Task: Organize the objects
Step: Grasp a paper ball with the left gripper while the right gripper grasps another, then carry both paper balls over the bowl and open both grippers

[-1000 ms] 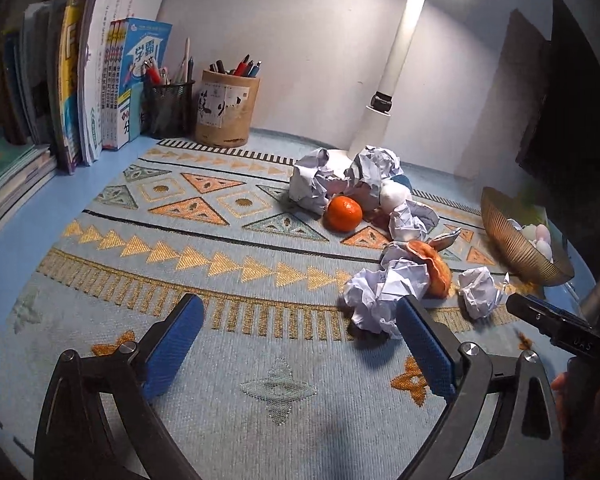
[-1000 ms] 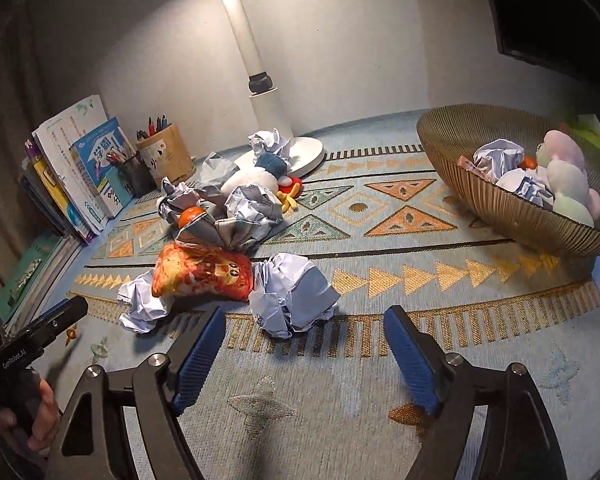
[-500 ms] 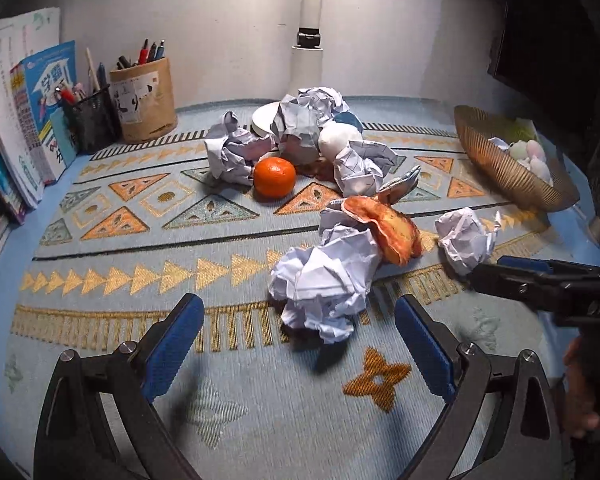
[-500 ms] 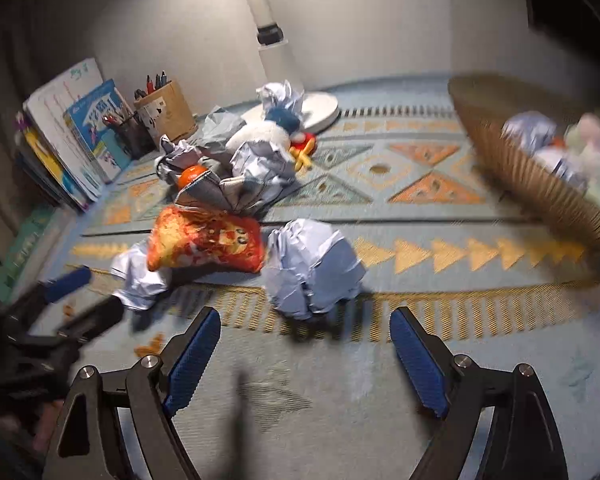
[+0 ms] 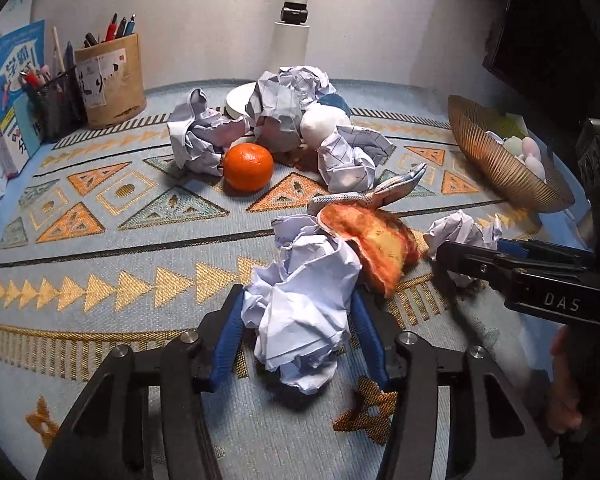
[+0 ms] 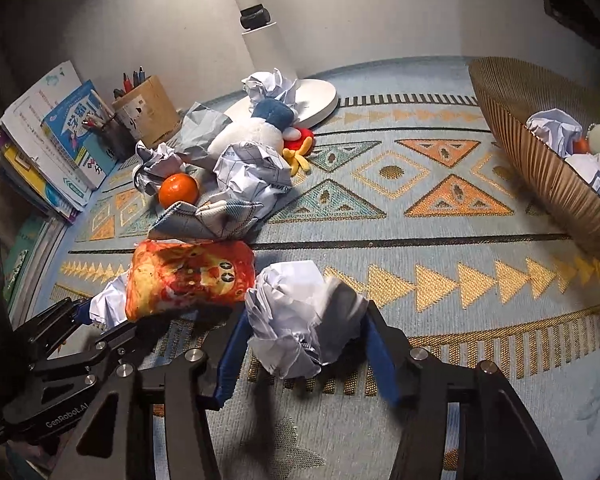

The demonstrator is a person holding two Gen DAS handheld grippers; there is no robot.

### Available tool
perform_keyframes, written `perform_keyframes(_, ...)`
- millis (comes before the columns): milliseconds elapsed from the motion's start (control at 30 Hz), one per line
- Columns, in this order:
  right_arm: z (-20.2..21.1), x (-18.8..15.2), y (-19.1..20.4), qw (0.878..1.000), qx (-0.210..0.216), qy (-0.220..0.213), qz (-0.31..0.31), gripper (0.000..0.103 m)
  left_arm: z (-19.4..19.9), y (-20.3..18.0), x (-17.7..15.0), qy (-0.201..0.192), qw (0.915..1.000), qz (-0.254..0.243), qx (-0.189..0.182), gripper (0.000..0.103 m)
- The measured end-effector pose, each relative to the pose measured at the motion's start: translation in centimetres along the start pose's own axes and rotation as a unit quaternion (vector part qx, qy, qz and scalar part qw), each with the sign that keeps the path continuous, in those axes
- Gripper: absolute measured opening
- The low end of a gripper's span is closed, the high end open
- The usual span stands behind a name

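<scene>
Both fisheye views look steeply down from close above the pale blue patterned woven mat (image 5: 100,248). They share the orange mandarin (image 5: 248,167), the ribbed golden wicker basket (image 6: 540,152) and the white lamp post (image 5: 294,20).

a lamplit desk corner against a plain pale wall

a blue woven mat (image 5: 100,280) with orange and gold triangle bands covers the surface. a white lamp post (image 5: 296,20) rises from a round base (image 6: 320,98) at the far middle, its light falling on the wall (image 5: 204,16). books (image 6: 48,152) stand at the far left beside two pen holders (image 5: 108,80); the far right is dark.
</scene>
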State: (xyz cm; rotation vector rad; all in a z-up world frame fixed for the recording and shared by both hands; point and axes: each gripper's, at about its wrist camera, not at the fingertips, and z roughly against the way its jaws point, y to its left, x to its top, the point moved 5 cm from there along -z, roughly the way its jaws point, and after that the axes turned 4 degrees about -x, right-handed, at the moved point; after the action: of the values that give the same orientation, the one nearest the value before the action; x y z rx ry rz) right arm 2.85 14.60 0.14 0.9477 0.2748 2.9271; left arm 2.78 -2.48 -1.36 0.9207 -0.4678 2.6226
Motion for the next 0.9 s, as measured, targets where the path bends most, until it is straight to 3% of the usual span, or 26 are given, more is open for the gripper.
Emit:
perform_keyframes(133, 2.6, -0.8, 0.7, 1.0, 0.009, -0.024, 0.014, 0.049, 2.1, 0.9, -0.8, -0.018, 0.9996, 0.021, -0.002, 0.047)
perform_keyframes(367, 6.5, -4.0, 2.0, 0.996, 0.003, -0.048, 0.075, 0.051, 5.7, 1.0, -2.4, -0.069, 0.9946, 0.039, -0.066, 0.047)
perform_keyframes(533, 5.5, -6.2, 2.1, 0.995, 0.005, -0.027, 0.097, 0.051, 5.6, 1.4, -2.7, -0.077, 0.9927, 0.054, -0.076, 0.047)
perform_keyframes(633, 4.9, -7.2, 1.9, 0.995, 0.011, -0.019, 0.098, 0.062, 5.6, 1.8, -2.6, -0.084, 0.9918, 0.058, -0.077, 0.047)
perform_keyframes(700, 5.2, -7.9, 1.5, 0.995, 0.024, -0.017, 0.091, 0.067, 5.4, 1.7, -2.6, -0.081, 0.9922, 0.057, -0.076, 0.047)
perform_keyframes(900, 5.2, -8.0, 0.9, 0.997, 0.044, -0.01, 0.055, 0.069, 5.8, 1.3, -2.6, -0.091, 0.9917, 0.047, -0.078, 0.047)
